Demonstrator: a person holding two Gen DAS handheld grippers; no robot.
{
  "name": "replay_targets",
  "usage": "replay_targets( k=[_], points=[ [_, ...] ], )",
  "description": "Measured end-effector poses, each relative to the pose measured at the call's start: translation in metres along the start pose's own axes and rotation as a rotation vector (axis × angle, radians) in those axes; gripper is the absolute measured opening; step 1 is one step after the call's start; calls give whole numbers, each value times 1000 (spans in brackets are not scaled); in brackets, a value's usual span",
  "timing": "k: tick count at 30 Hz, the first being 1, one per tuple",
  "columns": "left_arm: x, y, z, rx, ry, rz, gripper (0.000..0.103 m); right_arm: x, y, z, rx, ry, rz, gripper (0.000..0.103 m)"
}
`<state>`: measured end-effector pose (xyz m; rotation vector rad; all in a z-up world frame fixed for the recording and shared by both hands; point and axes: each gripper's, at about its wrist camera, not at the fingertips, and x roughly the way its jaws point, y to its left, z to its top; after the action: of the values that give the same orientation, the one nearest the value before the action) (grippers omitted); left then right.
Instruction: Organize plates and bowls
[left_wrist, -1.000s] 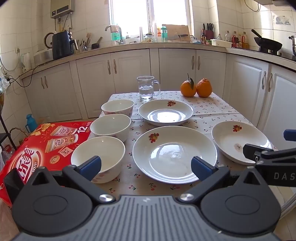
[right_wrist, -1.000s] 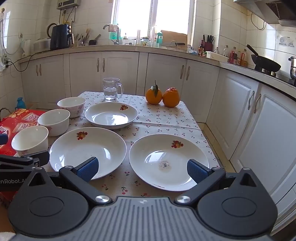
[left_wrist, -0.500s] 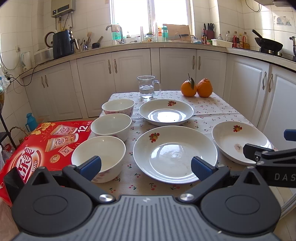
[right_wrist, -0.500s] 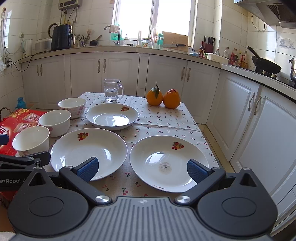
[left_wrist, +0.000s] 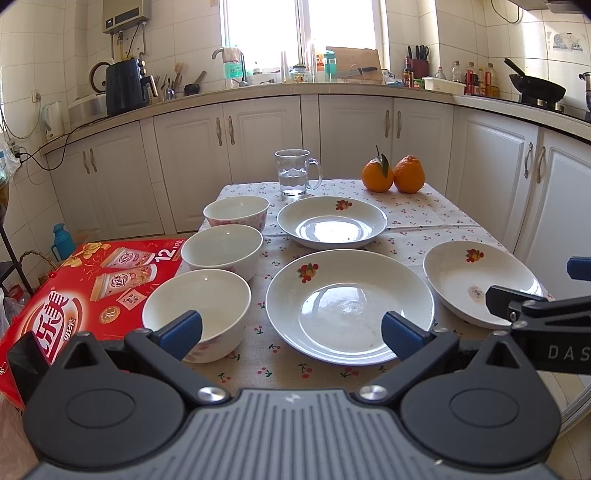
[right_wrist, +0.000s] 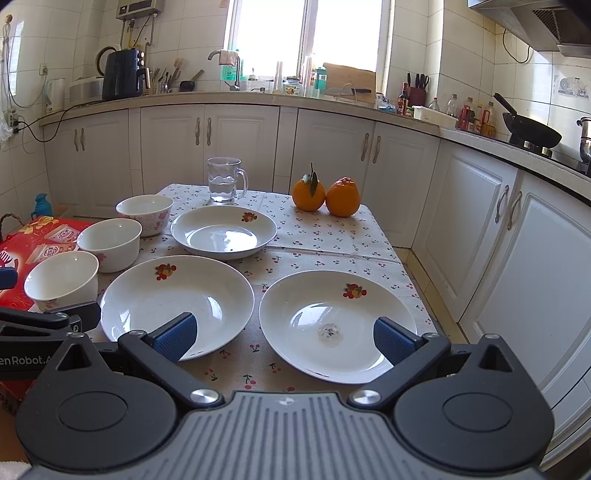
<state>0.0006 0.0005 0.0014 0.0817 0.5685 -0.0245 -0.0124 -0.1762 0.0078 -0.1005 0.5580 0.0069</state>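
A small kitchen table covered in a cherry-print cloth holds three white plates and three white bowls. Seen from the left wrist camera, the left gripper hovers at the near edge of the table with its blue-padded jaws spread wide and nothing between them. Just beyond it lies the large plate, with a fruit motif on its rim. To the left of that plate, three bowls line up along the table's left edge: the near bowl, the middle bowl and the far bowl, each close beside the next. Behind the large plate sits the far plate. At the near right corner rests the right plate, which has a small smudge in its centre. From the right wrist camera, the right gripper also hangs at the table's near edge, jaws wide apart and empty, with the right plate directly ahead of it. At the back of the table stand a glass mug partly filled with water and two oranges touching each other. A red carton sits beside the table on the left.
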Motion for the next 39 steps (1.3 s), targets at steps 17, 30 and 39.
replay_targets(
  k=[17, 30, 39],
  points=[
    [1, 0, -2, -2, 2, -1, 102, 0, 0, 0, 1, -1, 0, 103],
    [1, 0, -2, -3, 2, -2, 102, 1, 0, -1, -2, -3, 2, 103],
    [5, -1, -4, -4, 9, 0, 102, 1, 0, -1, -2, -3, 3, 103]
  ],
)
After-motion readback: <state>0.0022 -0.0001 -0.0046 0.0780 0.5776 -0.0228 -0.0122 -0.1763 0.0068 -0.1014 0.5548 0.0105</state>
